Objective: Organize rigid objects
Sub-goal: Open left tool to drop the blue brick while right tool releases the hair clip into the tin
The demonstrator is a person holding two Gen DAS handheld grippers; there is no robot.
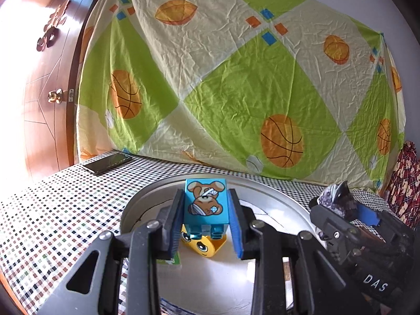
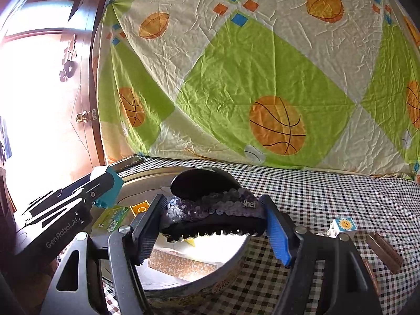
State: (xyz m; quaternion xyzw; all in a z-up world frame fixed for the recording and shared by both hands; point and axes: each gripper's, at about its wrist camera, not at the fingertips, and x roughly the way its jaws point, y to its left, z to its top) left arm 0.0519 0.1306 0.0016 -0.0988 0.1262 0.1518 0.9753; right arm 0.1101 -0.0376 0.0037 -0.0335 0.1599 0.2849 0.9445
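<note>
My left gripper (image 1: pixel 206 225) is shut on a blue toy brick (image 1: pixel 206 200) printed with a bandaged bear, held over the round metal tin (image 1: pixel 278 199). Below it inside the tin lies a yellow brick (image 1: pixel 202 245) with a cartoon face. My right gripper (image 2: pixel 212 225) is shut on a black sequined hair clip (image 2: pixel 212 210), also above the tin (image 2: pixel 231 256). In the right wrist view the left gripper with its blue brick (image 2: pixel 109 190) shows at the left. The tin holds a green packet (image 2: pixel 111 218) and a yellow brick (image 2: pixel 139 207).
A phone (image 1: pixel 107 163) lies at the back left of the checkered tablecloth. A white brick with a sun picture (image 2: pixel 342 227) and a brown bar (image 2: pixel 383 252) lie to the right of the tin. A basketball-print sheet hangs behind; a wooden door stands left.
</note>
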